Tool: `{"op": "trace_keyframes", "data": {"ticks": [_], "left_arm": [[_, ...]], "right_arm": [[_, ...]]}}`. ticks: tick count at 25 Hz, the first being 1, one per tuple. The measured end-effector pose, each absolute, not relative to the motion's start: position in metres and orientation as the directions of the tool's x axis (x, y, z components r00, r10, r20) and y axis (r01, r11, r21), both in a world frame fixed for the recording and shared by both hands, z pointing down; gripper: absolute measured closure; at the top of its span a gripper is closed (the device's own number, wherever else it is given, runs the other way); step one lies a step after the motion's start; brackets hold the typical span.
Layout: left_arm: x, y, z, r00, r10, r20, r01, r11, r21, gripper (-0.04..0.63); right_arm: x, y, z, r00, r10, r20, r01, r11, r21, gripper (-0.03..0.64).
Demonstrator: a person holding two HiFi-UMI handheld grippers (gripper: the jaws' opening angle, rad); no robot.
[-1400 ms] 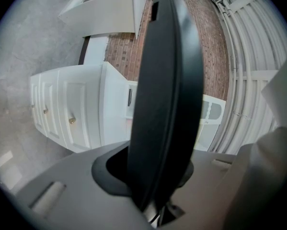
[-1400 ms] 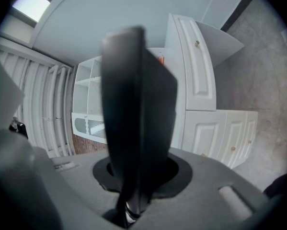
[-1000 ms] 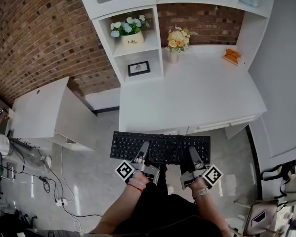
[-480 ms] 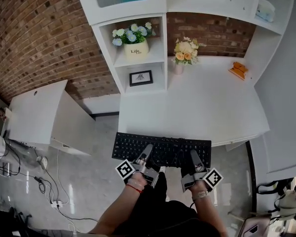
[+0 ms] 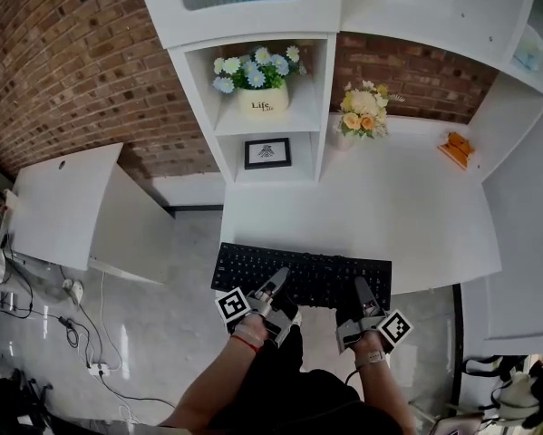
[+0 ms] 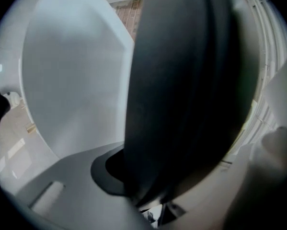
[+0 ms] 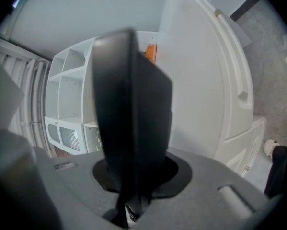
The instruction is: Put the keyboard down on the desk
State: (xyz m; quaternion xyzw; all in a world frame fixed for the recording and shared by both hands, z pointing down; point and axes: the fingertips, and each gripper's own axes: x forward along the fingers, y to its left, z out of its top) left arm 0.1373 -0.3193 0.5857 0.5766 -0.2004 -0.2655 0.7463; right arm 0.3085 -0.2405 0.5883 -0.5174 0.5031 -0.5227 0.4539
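Since the earlier frame you have carried the keyboard (image 5: 307, 275) forward, so it has gone from hanging over the floor short of the desk to sitting right at the front edge of the white worktop (image 5: 389, 207), and the worktop now lies closer beneath you. The keyboard is held in the air, keys up, its long axis running along the worktop's front edge. Your left hand-held gripper (image 5: 273, 290) clamps its near long edge left of the middle, and your right hand-held gripper (image 5: 362, 295) clamps the same edge near the right end. Both sets of jaws are closed partway onto the thin black slab, which fills each gripper view edge-on (image 6: 181, 90) (image 7: 129, 109). The keyboard lies straight ahead of both hands, neither hand clearly nearer the worktop. The bare middle of the worktop lies beyond it, with a vase of flowers (image 5: 362, 116) back at the rear edge.
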Motion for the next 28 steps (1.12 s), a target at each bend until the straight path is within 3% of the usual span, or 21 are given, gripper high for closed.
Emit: {"op": "trace_keyframes", "data": {"ticks": [14, 28], "left_arm": [[0.166, -0.374, 0.633, 0.827, -0.551, 0.112, 0.092, 0.328, 0.940, 0.509], [0.182, -0.397, 0.634, 0.818, -0.559, 0.135, 0.104, 0.375, 0.921, 0.509]], "right_arm": [[0.339, -0.303, 0.610, -0.044, -0.979, 0.200, -0.045, -0.198, -0.979, 0.545], [0.356, -0.338, 0.623, -0.093, -0.961, 0.259, -0.050, -0.256, -0.965, 0.545]]}}
